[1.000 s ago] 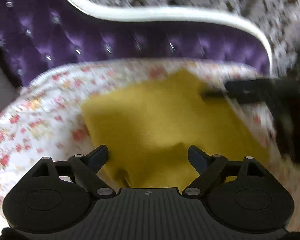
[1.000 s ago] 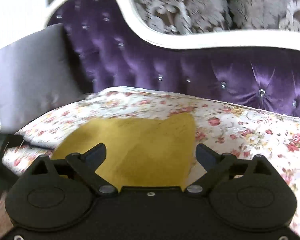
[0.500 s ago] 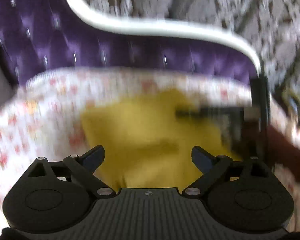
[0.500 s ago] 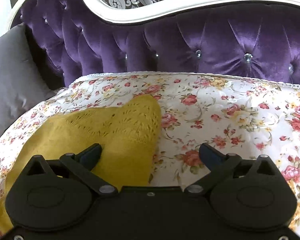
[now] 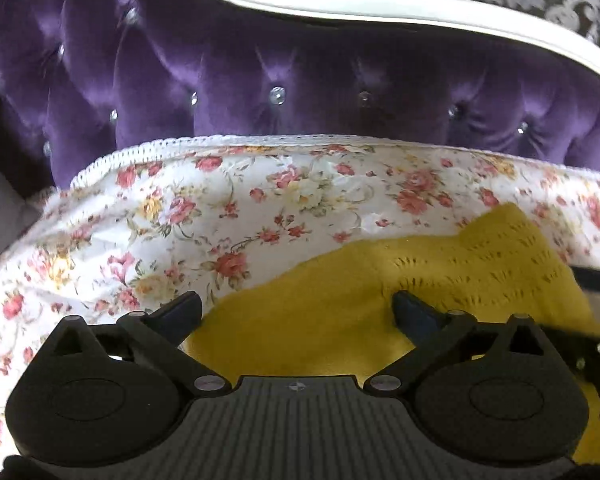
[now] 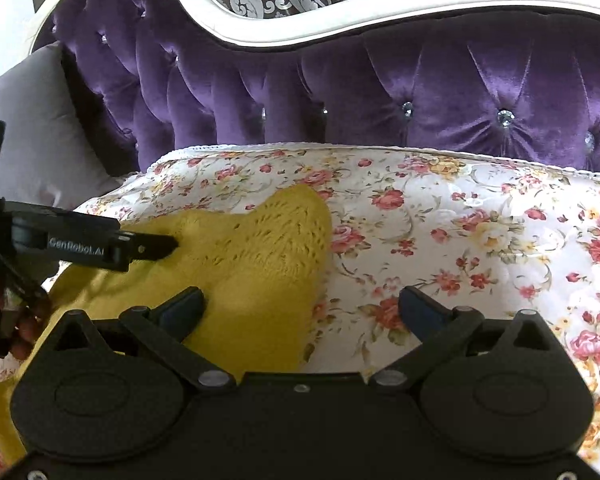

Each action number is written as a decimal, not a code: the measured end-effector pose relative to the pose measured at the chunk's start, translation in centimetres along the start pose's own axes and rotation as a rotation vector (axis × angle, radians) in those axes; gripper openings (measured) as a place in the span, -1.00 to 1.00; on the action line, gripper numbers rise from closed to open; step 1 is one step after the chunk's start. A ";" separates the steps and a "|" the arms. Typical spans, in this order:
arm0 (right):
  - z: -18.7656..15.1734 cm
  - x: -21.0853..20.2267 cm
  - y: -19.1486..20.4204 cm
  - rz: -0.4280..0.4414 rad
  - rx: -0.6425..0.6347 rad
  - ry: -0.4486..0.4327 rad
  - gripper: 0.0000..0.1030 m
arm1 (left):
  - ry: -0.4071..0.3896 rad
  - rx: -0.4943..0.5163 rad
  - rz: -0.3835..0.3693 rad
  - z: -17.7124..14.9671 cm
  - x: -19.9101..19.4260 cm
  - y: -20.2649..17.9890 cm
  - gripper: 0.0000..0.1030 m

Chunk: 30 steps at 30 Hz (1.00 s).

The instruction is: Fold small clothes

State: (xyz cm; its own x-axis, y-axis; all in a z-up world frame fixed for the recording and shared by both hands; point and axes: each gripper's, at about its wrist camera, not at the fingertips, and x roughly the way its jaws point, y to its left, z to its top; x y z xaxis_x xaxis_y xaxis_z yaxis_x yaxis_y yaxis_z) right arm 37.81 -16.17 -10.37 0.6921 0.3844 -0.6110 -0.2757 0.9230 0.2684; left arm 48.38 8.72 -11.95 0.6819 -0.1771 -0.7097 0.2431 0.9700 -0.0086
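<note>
1. The mustard-yellow knitted garment (image 6: 252, 264) lies flat on the floral-print sofa seat cover (image 6: 480, 216), toward its front edge, below the purple tufted velvet backrest (image 6: 460, 92).
2. Relation: the garment lies between both tools. Its long axis appears to run from one tool to the other.
3. Left hand-held gripper (image 5: 296, 312): fingers spread wide, over the garment's left edge, pinching nothing.
4. Right hand-held gripper (image 6: 300, 308): fingers spread wide, straddling the garment's right edge; contact cannot be told.

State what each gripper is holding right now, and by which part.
Nothing is held: left gripper and right gripper both gape open over the yellow knit garment.
</note>
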 end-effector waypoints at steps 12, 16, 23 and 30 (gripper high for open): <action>0.5 -0.3 -0.7 0.078 0.014 0.041 0.99 | 0.008 -0.429 -0.328 -4.9 -9.7 5.0 0.98; 0.5 -0.6 -1.2 0.151 0.040 0.057 0.99 | 0.070 -0.468 -0.366 -8.9 -11.6 4.2 0.98; 0.4 0.2 -2.2 0.374 0.134 0.059 1.00 | 0.102 -0.448 -0.466 -10.9 -10.9 0.9 0.98; 1.3 2.7 -3.1 0.514 0.220 0.040 1.00 | 0.069 -0.450 -0.538 -9.4 -7.1 0.4 0.96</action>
State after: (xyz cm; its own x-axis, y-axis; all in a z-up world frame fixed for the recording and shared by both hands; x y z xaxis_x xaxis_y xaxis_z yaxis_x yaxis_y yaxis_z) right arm 41.41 -17.96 -11.87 0.4787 0.7881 -0.3870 -0.4219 0.5930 0.6858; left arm 37.18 11.90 -13.55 0.4986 -0.6547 -0.5681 0.2148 0.7282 -0.6508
